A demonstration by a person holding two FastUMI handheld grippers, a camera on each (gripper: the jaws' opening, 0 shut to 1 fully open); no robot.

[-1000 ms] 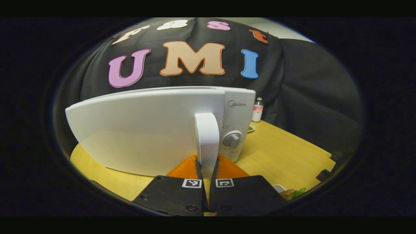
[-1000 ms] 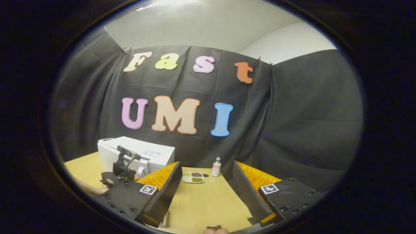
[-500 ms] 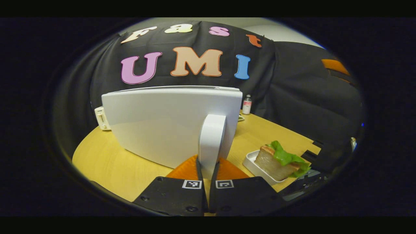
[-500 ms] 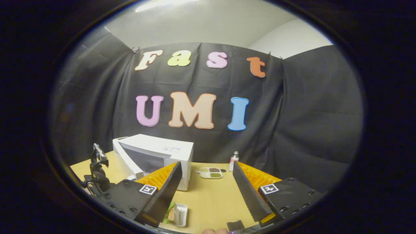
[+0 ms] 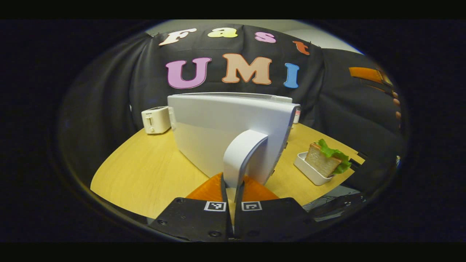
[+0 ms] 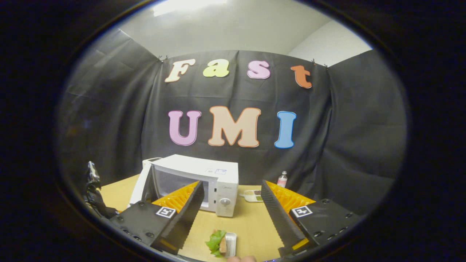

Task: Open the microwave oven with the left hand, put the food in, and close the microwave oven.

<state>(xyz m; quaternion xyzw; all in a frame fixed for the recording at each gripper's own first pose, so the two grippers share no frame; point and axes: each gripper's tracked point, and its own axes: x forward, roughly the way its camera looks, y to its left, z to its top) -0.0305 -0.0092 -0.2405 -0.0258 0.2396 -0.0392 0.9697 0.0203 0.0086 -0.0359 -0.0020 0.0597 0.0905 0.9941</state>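
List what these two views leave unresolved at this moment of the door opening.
- Microwave cavity: in the left gripper view the open door hides it; in the right gripper view a finger of the right gripper covers part of it.
- Sandwich: cut off by the bottom edge in the right gripper view.
- Small tray contents: too small to tell.
- Left gripper contact on the door handle: only the handle's base is between the fingers.

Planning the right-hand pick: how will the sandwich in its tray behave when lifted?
The sandwich stands on edge in a shallow white tray, so it may tip if jolted. Its lettuce hangs loose and could slip out. The bread looks soft; a hard squeeze would likely crush it.
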